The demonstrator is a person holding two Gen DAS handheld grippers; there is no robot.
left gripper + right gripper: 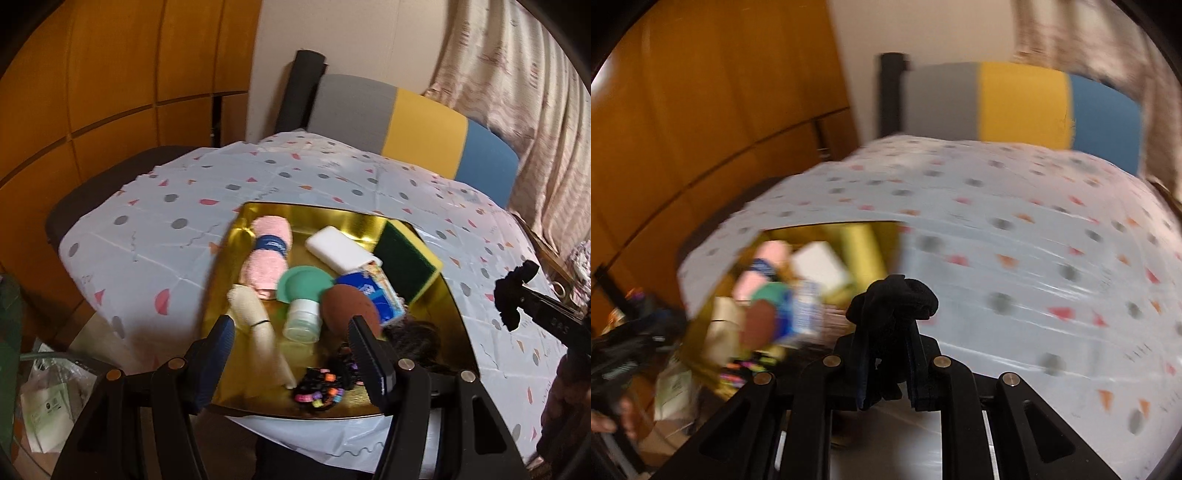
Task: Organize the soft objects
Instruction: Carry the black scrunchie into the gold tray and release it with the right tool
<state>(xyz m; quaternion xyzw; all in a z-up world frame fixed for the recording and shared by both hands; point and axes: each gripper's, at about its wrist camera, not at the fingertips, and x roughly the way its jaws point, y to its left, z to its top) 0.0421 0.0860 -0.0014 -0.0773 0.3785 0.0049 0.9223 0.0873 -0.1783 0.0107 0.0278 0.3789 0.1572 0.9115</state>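
A gold tray (369,218) on the patterned tablecloth holds a rolled pink towel (267,254), a white sponge block (341,249), a green-and-yellow scouring sponge (406,264), a blue tissue pack (376,291), a brown puff (349,304), a teal-capped bottle (301,302), a cream cloth roll (258,325) and beaded hair ties (321,391). My left gripper (291,354) hovers open over the tray's near edge. My right gripper (888,332) is shut on a black fabric scrunchie (894,297), lifted above the cloth to the right of the tray (864,240); the same scrunchie (513,291) shows in the left wrist view.
The tablecloth (1034,258) covers a small table. A chair back in grey, yellow and blue (417,125) stands behind it, with a curtain (524,74) at the right and wooden panels (110,92) at the left. Bags and papers (48,406) lie on the floor at lower left.
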